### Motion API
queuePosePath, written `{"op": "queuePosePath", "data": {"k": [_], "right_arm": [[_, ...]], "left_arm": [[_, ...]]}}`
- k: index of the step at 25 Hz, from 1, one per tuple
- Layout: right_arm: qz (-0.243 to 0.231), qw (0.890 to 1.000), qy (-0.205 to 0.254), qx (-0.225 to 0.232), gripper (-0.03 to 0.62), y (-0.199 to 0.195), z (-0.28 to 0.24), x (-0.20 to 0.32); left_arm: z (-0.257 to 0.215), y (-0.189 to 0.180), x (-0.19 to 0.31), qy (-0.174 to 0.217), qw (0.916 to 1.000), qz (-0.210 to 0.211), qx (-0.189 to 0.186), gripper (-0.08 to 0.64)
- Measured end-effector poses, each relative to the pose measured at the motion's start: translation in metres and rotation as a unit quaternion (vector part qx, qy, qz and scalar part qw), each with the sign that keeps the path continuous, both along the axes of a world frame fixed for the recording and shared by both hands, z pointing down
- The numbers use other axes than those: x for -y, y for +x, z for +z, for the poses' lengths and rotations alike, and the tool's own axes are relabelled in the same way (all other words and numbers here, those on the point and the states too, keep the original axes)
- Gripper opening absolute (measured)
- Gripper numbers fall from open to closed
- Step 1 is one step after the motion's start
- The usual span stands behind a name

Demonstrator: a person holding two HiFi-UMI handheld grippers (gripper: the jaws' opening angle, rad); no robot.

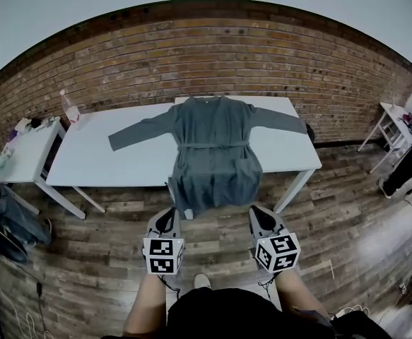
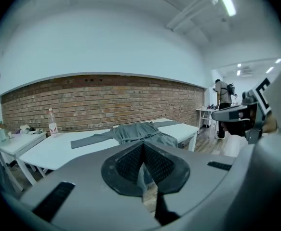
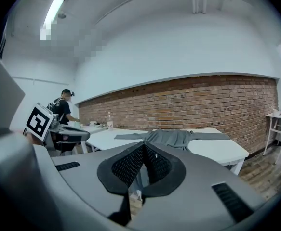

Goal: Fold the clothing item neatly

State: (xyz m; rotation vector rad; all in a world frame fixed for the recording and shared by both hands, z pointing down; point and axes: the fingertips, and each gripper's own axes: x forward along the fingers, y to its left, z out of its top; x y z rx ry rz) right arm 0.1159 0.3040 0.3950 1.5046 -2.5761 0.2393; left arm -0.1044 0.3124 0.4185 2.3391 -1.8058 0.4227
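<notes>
Grey robe (image 1: 211,150) spread flat, hem overhanging

Open floor (image 1: 121,239) separates the left tongs (image 1: 168,216) and right tongs (image 1: 260,214) from the bench (image 1: 92,161). Bare bench surface flanks the robe (image 1: 213,147) on both sides. A bottle (image 1: 70,106) occupies the far left corner. A brick wall (image 1: 213,55) stands behind the far edge.

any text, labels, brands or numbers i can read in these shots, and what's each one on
No words or numbers can be read anywhere.
bottle label: pinkish, too small to read.
cube on the left gripper: black-and-white square marker patterns only, no letters.
cube on the right gripper: the same, patterns only.
</notes>
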Motion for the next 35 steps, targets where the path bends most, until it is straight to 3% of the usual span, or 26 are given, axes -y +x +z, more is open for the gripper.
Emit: {"op": "queuePosePath", "data": {"k": [7,16,24,30,35], "right_arm": [[0.012,0.999,0.005,-0.047,0.002,-0.035,0.001,0.052],[0.024,0.998,0.000,-0.060,0.002,-0.053,0.010,0.083],[0.009,0.998,0.010,-0.053,0.002,-0.061,0.016,0.131],[0.002,0.999,0.011,-0.041,0.002,-0.056,0.015,0.189],[-0.011,0.997,0.019,-0.079,0.002,-0.043,0.017,0.248]], "left_arm": [[-0.011,-0.032,0.062,0.015,0.9996,0.023,-0.005,-0.009],[0.000,-0.040,0.096,0.015,0.9973,0.071,-0.009,-0.009],[0.003,-0.045,0.138,0.019,0.9981,0.059,0.006,-0.009],[-0.001,-0.043,0.190,0.025,0.9985,0.048,-0.008,-0.009],[-0.009,-0.029,0.250,0.033,0.9988,0.035,-0.004,-0.009]]}}
